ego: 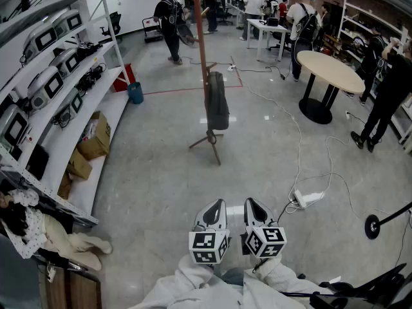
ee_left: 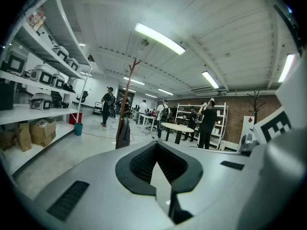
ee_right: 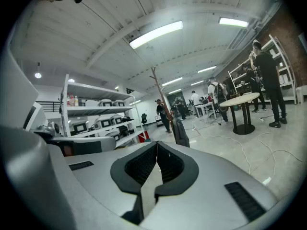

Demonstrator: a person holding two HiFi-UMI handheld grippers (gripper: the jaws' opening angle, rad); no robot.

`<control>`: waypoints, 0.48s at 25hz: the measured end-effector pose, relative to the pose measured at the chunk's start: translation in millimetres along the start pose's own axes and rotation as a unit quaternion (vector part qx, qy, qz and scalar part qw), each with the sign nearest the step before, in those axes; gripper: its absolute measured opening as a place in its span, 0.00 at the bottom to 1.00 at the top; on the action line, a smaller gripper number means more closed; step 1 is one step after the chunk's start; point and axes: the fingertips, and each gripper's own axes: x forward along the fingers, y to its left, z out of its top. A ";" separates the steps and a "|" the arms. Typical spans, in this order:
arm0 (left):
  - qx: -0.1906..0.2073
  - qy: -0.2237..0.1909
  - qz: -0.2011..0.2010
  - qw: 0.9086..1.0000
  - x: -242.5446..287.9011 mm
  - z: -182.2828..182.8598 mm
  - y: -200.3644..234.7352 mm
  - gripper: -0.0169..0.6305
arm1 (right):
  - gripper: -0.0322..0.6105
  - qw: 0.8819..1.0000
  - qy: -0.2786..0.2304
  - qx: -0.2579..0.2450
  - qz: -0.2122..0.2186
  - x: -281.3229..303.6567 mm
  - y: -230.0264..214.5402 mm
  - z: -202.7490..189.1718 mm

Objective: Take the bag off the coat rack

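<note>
Bag: a dark bag [ego: 217,102] hangs flat against the pole of the coat rack [ego: 201,37], low on the pole and just above its spread feet; it is closed, and nothing of its contents shows.
Coat rack: a reddish-brown pole standing on the bare floor [ego: 161,192], in the middle of the room, well apart from both grippers.
Left gripper [ego: 217,206]: held low near the person's body, pointing toward the rack; jaws clenched tip to tip, nothing between them.
Right gripper [ego: 251,205]: just beside the left one, aimed the same way; jaws clenched, empty.
Shelf unit [ego: 103,47]: white, along the left wall; the upper levels carry rows of grey machines with dark screens [ego: 45,38].
Cardboard boxes [ego: 96,137]: on the lowest shelf; the nearest one to the rack stands open, and what lies inside cannot be told.
Blue bin [ego: 135,93]: on the floor at the shelf's far end, beside a red crate [ego: 126,77]; its inside is not visible.
Round desk [ego: 329,69]: right of the rack, its top bare.
Power strip [ego: 308,198]: on the floor to the right, with white cable trailing from it.
</note>
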 end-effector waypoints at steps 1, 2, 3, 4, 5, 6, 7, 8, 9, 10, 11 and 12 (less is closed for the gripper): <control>-0.001 0.001 0.001 1.000 3.6 -0.1 1.8 0.03 | 0.07 1.000 -0.001 0.000 0.001 4.0 0.9 0.6; -0.001 0.001 0.001 1.000 7.3 0.0 3.5 0.03 | 0.07 1.000 -0.001 0.000 0.002 8.3 1.6 1.1; -0.002 0.000 0.002 1.000 11.6 0.7 5.2 0.03 | 0.07 1.000 -0.001 -0.001 0.004 12.8 1.7 1.4; -0.003 -0.002 0.002 1.000 16.4 2.2 6.9 0.03 | 0.07 1.000 -0.001 -0.002 0.005 17.9 1.0 1.8; -0.003 -0.005 0.002 1.000 21.8 4.5 8.7 0.03 | 0.07 1.000 0.000 -0.004 0.005 23.5 -0.3 2.6; -0.004 -0.007 0.003 1.000 27.3 7.1 10.9 0.03 | 0.07 1.000 0.000 -0.005 0.006 29.4 -2.0 3.5; -0.004 -0.009 0.003 1.000 32.7 9.3 13.3 0.03 | 0.07 1.000 0.001 -0.007 0.006 35.2 -3.8 4.0; -0.005 -0.010 0.003 1.000 38.1 10.8 16.0 0.03 | 0.07 1.000 0.003 -0.008 0.006 40.9 -5.8 4.2; -0.006 -0.010 0.003 1.000 43.8 11.6 18.8 0.03 | 0.07 1.000 0.005 -0.009 0.006 46.9 -7.9 4.3; -0.009 -0.010 0.003 1.000 50.1 11.9 22.1 0.03 | 0.07 1.000 0.007 -0.010 0.005 53.3 -9.9 4.7; -0.012 -0.008 0.003 1.000 56.9 12.4 25.8 0.03 | 0.07 1.000 0.009 -0.011 0.005 60.3 -11.6 5.7; -0.015 -0.007 0.002 1.000 63.9 13.2 30.0 0.03 | 0.07 1.000 0.010 -0.012 0.004 67.9 -12.9 7.3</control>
